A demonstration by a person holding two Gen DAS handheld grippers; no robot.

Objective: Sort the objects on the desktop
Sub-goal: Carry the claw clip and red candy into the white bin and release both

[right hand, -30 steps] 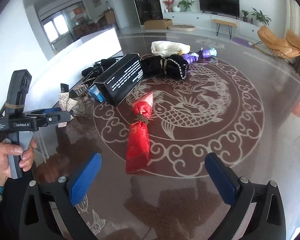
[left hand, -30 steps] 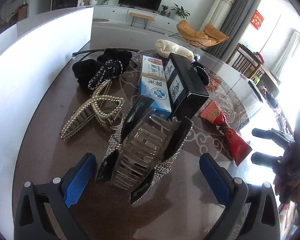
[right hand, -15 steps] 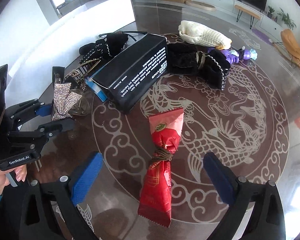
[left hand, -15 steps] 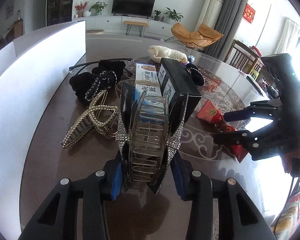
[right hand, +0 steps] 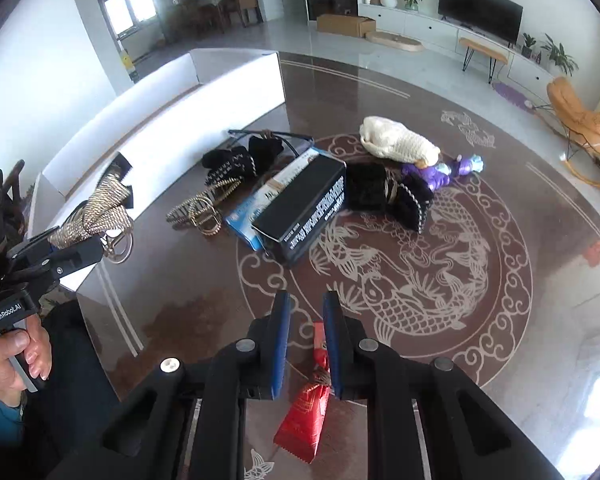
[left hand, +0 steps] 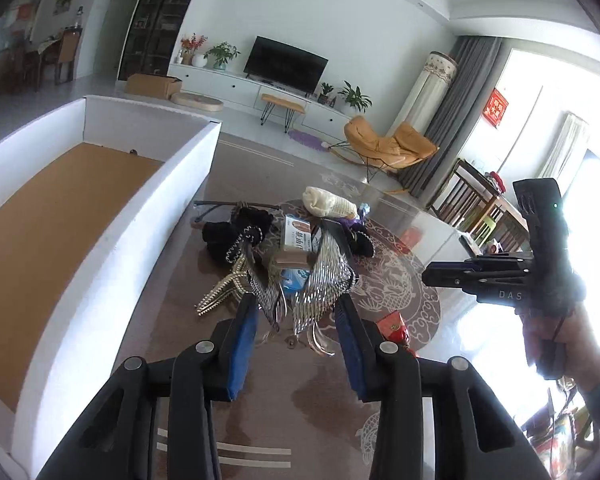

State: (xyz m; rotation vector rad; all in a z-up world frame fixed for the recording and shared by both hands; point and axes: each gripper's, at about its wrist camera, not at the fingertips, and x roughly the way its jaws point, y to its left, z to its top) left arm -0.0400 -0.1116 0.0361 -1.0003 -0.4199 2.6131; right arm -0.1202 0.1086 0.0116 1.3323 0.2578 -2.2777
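My left gripper (left hand: pixel 296 304) holds a rhinestone hair claw (left hand: pixel 316 280) clear of the dark patterned table (left hand: pixel 308 412). Its jaws are still closing, and the blue pads (left hand: pixel 244 336) press the claw's sides. The right wrist view shows that claw (right hand: pixel 100 208) at the left, close to the white box (right hand: pixel 220 92). My right gripper (right hand: pixel 306 298) is shut on a red candy packet (right hand: pixel 304 416), which hangs down between its fingers above the table. The box (left hand: pixel 160 216) has white walls and a brown floor and lies to the left.
A black carton (right hand: pixel 304 208) leans on a blue-white box (right hand: pixel 252 208) mid-table. Around them lie a beaded gold hair clip (right hand: pixel 200 208), black scrunchies (right hand: pixel 236 160), glasses (right hand: pixel 268 134), a black furry piece (right hand: pixel 388 196), a cream knitted bundle (right hand: pixel 400 144) and a purple toy (right hand: pixel 440 172).
Both grippers went from wide open to closed, the left on the hair claw, the right on the red packet. Both then rose, lifting their objects off the table.
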